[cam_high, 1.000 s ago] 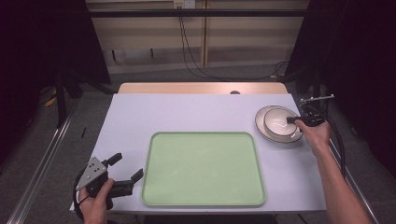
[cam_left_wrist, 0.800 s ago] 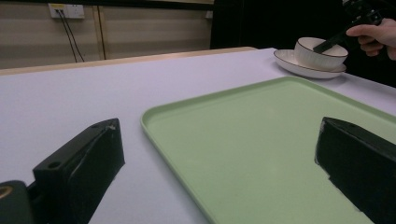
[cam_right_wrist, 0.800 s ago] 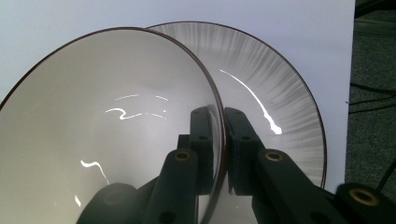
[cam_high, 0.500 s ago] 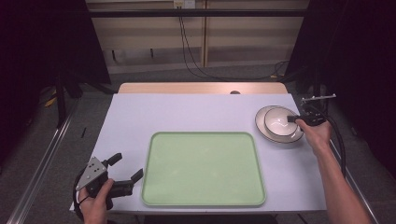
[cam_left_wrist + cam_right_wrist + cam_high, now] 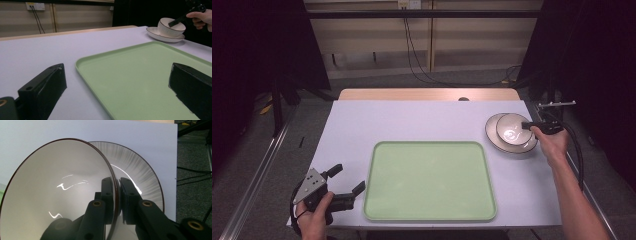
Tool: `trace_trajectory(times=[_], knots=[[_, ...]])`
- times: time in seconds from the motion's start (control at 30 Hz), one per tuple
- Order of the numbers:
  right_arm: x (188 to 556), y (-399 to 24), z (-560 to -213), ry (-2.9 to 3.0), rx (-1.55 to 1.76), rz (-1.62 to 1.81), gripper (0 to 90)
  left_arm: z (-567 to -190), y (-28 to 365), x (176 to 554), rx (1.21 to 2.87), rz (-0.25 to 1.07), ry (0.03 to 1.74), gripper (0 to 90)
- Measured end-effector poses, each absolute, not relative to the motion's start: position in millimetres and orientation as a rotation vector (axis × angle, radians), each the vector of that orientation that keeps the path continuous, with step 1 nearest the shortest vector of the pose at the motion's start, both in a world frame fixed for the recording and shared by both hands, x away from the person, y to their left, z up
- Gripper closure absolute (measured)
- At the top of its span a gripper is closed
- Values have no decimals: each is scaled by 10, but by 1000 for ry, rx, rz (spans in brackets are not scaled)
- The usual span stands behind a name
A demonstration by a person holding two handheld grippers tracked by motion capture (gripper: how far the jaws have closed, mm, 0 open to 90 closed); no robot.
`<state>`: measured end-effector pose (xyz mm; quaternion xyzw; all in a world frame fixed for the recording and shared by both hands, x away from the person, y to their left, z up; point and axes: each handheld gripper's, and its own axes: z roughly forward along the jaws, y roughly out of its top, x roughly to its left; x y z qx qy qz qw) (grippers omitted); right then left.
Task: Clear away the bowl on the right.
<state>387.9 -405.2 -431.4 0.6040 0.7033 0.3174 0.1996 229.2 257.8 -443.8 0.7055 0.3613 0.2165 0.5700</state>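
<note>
A white bowl with a dark rim sits on a white plate at the table's right side. My right gripper is shut on the bowl's near rim. In the right gripper view one jaw is inside the bowl and the other outside, over the plate, with the gripper pinching the rim. My left gripper rests open at the front left corner, beside the tray's left edge, with nothing between its jaws. The left gripper view shows the bowl far off on the plate.
A large pale green tray lies bare in the middle of the white tabletop. Its near left corner lies between my left jaws' line of sight. Cables trail on the floor behind the table.
</note>
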Motion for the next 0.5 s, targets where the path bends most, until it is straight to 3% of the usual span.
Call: trace_trajectory(times=[0.5], knots=[[3841,-4074,-4230,1943,1684,948,824,-4433,2573,2291,1666,512,839,14]])
